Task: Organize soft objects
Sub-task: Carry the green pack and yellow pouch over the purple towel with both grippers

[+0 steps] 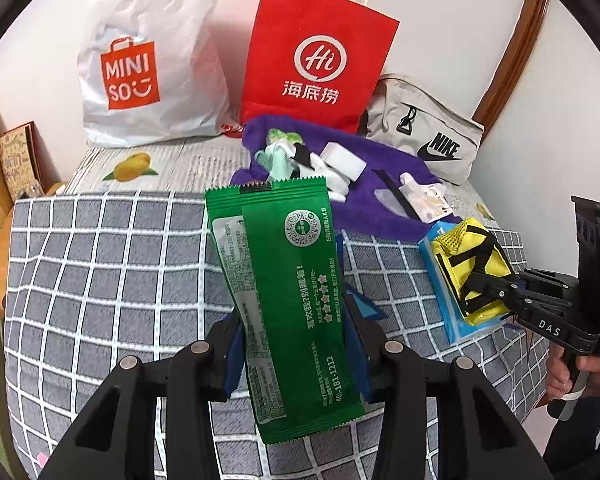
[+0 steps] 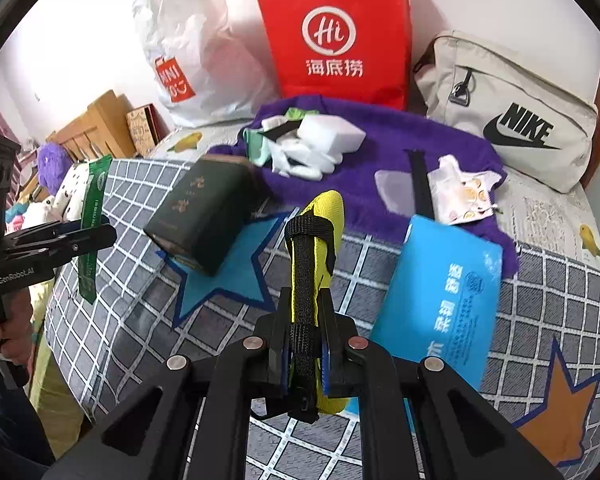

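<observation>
A flat green foil packet [image 1: 288,264] stands up between the blue pads of my left gripper [image 1: 296,316], which is shut on its lower half. From the right wrist view the same packet [image 2: 94,208] hangs edge-on in the left gripper [image 2: 100,234] at the far left. My right gripper [image 2: 306,320] is shut on a yellow mesh pouch [image 2: 324,212] with black straps, held above the checked blanket [image 2: 140,320]. In the left wrist view that pouch [image 1: 476,264] sits in the right gripper [image 1: 500,294] at the right, over a blue pack [image 1: 446,308].
A purple fluffy cloth [image 2: 384,140] carries a white block [image 2: 332,132], white and mint soft items and a printed pouch [image 2: 464,192]. A dark green box [image 2: 204,212] lies on a blue star. Behind stand a white bag [image 2: 196,52], a red bag [image 2: 336,32] and a Nike bag [image 2: 512,112].
</observation>
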`<action>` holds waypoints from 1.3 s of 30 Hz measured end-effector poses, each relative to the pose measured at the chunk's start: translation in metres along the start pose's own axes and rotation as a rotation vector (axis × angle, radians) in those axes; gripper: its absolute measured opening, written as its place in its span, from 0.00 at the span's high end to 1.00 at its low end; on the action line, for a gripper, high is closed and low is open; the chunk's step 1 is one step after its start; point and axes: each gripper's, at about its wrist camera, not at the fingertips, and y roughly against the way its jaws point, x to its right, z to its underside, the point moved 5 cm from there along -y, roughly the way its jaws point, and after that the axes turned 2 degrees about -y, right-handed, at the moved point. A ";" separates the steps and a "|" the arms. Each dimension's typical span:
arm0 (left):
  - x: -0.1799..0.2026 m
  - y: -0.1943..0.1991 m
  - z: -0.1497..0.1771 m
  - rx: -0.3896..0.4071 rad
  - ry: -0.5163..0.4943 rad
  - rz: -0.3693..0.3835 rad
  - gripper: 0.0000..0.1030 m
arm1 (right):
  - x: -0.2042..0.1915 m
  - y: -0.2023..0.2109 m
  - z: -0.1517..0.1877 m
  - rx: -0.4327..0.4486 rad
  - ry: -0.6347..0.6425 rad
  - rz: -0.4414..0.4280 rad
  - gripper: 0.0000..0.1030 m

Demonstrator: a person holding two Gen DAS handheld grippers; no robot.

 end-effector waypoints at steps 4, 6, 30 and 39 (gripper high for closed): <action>0.004 -0.001 -0.014 0.012 -0.007 -0.004 0.60 | 0.008 0.007 -0.010 0.022 -0.009 0.006 0.89; 0.006 -0.003 -0.021 0.017 -0.010 0.001 0.60 | 0.014 0.009 -0.015 0.032 -0.019 0.011 0.89; 0.023 -0.065 -0.088 -0.027 -0.069 0.032 0.60 | 0.076 -0.036 -0.091 0.049 -0.115 0.010 0.89; 0.032 -0.092 -0.113 -0.047 -0.090 0.038 0.60 | 0.104 -0.066 -0.111 0.021 -0.155 0.020 0.89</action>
